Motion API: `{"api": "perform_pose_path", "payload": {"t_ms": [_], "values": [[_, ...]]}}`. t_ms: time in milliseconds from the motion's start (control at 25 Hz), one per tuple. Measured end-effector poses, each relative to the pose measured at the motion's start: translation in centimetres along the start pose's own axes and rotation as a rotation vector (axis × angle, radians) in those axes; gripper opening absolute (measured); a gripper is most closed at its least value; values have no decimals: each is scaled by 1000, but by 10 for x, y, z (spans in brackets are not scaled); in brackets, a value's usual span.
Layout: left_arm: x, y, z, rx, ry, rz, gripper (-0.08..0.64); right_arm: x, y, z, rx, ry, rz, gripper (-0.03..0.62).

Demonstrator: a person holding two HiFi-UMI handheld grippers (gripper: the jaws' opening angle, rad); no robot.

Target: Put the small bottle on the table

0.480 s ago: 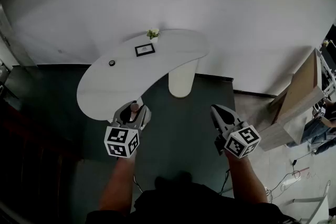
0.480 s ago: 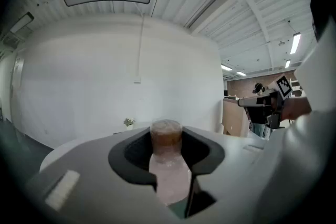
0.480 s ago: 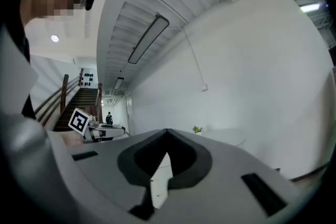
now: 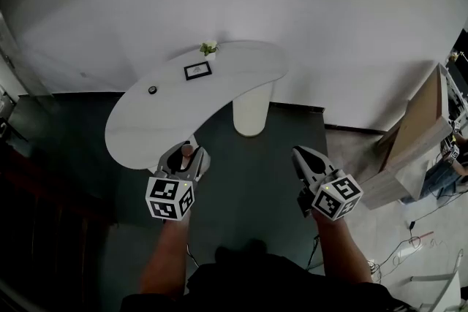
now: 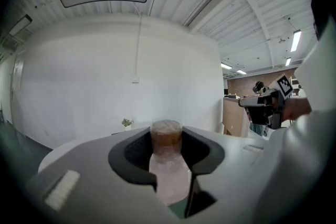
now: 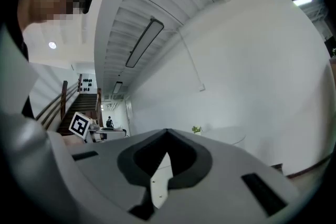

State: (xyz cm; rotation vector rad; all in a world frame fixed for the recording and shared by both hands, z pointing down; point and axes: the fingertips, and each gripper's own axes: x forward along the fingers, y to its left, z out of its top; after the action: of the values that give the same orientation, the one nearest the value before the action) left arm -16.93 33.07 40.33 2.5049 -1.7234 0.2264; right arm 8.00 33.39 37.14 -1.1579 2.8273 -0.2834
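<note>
1. Left gripper [image 4: 186, 155]: the jaws are clamped on the small bottle [image 5: 169, 170], gripping its pale body below the brown cap [image 5: 166, 134]. The bottle appears upright and hangs over the dark floor [image 4: 248, 172], not yet above any surface.
2. Right gripper [image 4: 301, 154]: the jaws are together with nothing between them. It is well apart from the left gripper and takes no part in the carry.
3. Worktop [image 4: 234, 88]: white and curved, on a single pedestal [image 4: 251, 113], with its near rim close ahead of the left gripper. A potted plant [image 4: 209, 48], a picture frame [image 4: 197, 71] and a small dark disc [image 4: 153, 90] sit toward the far side, leaving the near end bare.
4. Judged risk: opening the jaws before the bottle's base meets the worktop would drop it to the floor, or let it land hard and topple.
5. Judged risk: setting it down right at the curved rim, or with the gripper tipped, would leave the base half-supported or canted. It could then fall off on release.
6. Judged risk: drawing back with the jaws only slightly parted could drag the cap and knock the bottle over.
</note>
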Motion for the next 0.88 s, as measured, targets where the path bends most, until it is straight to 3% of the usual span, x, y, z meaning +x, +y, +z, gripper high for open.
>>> {"api": "perform_pose_path", "payload": {"t_ms": [160,440,880], "values": [[8,-14,4,5,2,8,143,-10,-12,7,38,-16,14,11],[19,-37,-1,-20,1,30,143,-24,-22,-4,-54,52,52,12],[57,-54,4,-15,16,1,143,-30,-62,-6,-10,51,29,12]]}}
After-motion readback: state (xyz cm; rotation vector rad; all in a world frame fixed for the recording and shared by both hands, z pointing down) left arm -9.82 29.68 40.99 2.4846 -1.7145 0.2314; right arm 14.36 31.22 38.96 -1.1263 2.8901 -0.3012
